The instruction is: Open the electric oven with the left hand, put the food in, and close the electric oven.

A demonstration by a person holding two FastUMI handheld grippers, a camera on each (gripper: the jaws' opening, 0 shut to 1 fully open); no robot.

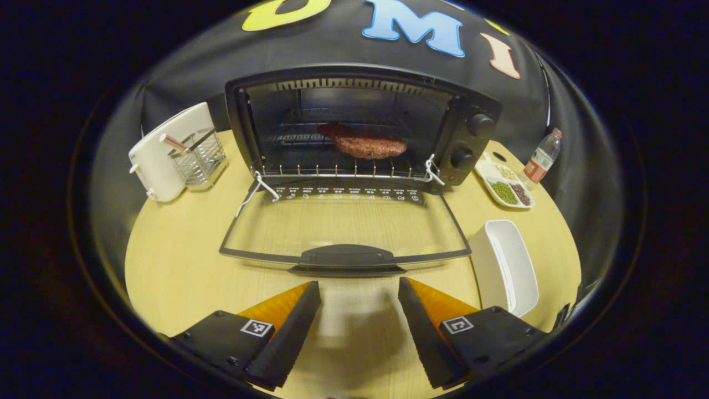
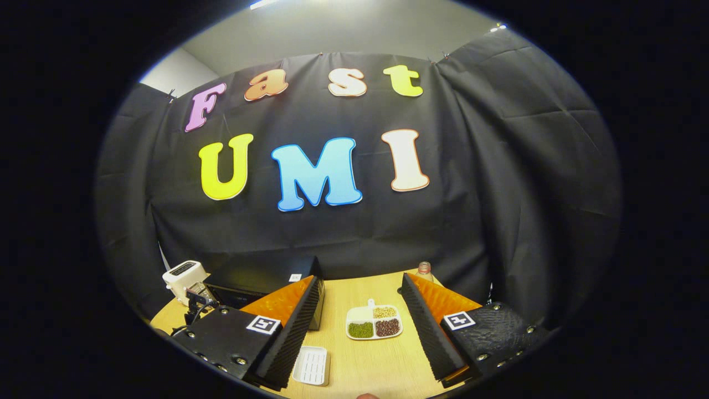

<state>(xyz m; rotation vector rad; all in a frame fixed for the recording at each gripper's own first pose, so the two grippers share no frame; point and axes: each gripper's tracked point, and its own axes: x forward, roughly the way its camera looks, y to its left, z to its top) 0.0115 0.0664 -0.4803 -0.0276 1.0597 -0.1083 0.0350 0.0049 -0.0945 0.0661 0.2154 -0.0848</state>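
Pale wooden tabletop [image 1: 183,266] carries the black electric oven [image 1: 363,130], glass door [image 1: 343,227] dropped flat, reddish-brown meat patty [image 1: 369,147] on its rack; left gripper [image 1: 359,289] and right gripper [image 2: 360,288] both gape empty.

I count one electric oven [image 1: 354,130] at twelve o'clock, one piece of food [image 1: 369,147] inside; two knobs [image 1: 479,124] (stacked at two o'clock); one toaster [image 1: 160,152]; one bottle [image 1: 541,158]; one divided dish [image 1: 505,185]; one white tray [image 1: 507,266].
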